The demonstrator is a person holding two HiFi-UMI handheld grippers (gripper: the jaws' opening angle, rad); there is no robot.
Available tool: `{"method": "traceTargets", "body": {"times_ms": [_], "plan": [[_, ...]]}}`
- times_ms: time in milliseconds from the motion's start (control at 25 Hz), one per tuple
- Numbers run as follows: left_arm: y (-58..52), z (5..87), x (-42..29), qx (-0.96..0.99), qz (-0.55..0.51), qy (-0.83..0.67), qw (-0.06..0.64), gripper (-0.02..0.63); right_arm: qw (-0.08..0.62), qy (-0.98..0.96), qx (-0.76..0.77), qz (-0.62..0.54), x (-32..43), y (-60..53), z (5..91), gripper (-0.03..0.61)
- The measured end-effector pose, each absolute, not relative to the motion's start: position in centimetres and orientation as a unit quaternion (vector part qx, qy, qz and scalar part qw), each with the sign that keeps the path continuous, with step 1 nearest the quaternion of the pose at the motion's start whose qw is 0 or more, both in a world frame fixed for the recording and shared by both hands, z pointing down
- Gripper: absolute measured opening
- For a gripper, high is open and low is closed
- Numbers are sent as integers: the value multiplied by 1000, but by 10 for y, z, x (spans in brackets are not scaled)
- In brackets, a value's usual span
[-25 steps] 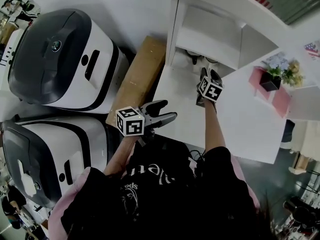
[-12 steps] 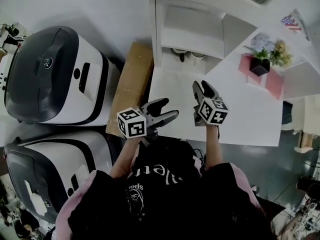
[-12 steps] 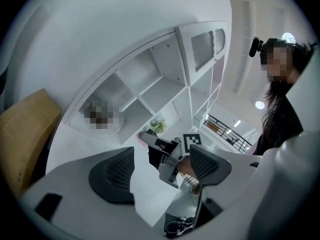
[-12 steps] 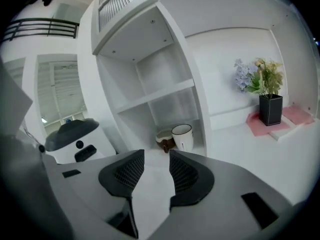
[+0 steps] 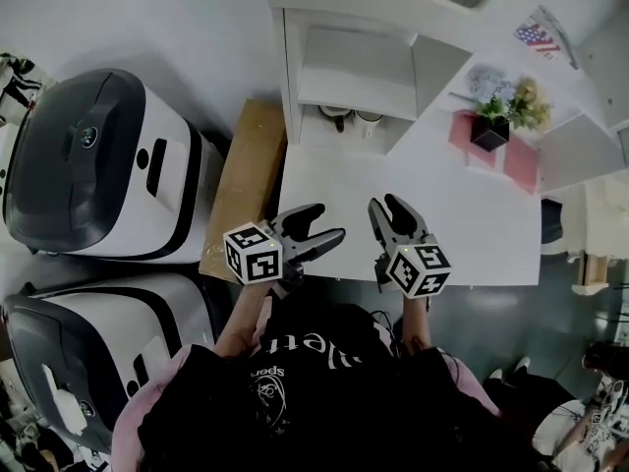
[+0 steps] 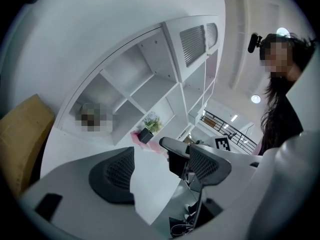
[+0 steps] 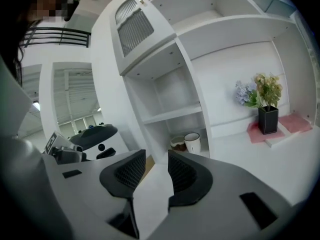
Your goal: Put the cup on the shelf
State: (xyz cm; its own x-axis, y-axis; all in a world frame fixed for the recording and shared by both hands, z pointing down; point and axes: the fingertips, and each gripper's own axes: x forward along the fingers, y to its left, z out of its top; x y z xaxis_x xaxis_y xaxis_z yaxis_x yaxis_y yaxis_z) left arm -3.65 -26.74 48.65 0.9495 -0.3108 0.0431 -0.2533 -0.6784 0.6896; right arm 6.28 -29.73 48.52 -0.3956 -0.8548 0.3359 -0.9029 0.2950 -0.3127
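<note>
A white cup (image 5: 369,121) stands in the bottom compartment of the white shelf unit (image 5: 295,57), next to a darker cup (image 5: 336,118). The right gripper view shows the same white cup (image 7: 192,142) beside that darker cup (image 7: 177,143). My right gripper (image 5: 386,205) hovers over the white table (image 5: 472,224), well short of the shelf. Its jaws are closing with nothing between them (image 7: 150,171). My left gripper (image 5: 327,221) is at the table's near left edge, open and empty (image 6: 160,169).
Two large white-and-black machines (image 5: 98,165) (image 5: 88,342) stand at the left. A brown cardboard box (image 5: 241,185) lies between them and the table. A potted plant (image 5: 491,126) on a pink mat and a small flag card (image 5: 539,35) sit at the back right.
My right gripper has drawn back from the shelf's bottom compartment toward the person, empty. The left gripper has barely moved. The head view has shifted.
</note>
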Motion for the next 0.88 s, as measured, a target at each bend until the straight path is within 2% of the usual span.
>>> {"method": "traceTargets", "body": {"times_ms": [440,880], "plan": [[-213,451,-3,924,-60,-185,331,356,31,-822,520,229,91,-202,469,106],[-79,443,40,920,-77,-217,318,345,25,-851,475,221,122,-58,460,78]]}}
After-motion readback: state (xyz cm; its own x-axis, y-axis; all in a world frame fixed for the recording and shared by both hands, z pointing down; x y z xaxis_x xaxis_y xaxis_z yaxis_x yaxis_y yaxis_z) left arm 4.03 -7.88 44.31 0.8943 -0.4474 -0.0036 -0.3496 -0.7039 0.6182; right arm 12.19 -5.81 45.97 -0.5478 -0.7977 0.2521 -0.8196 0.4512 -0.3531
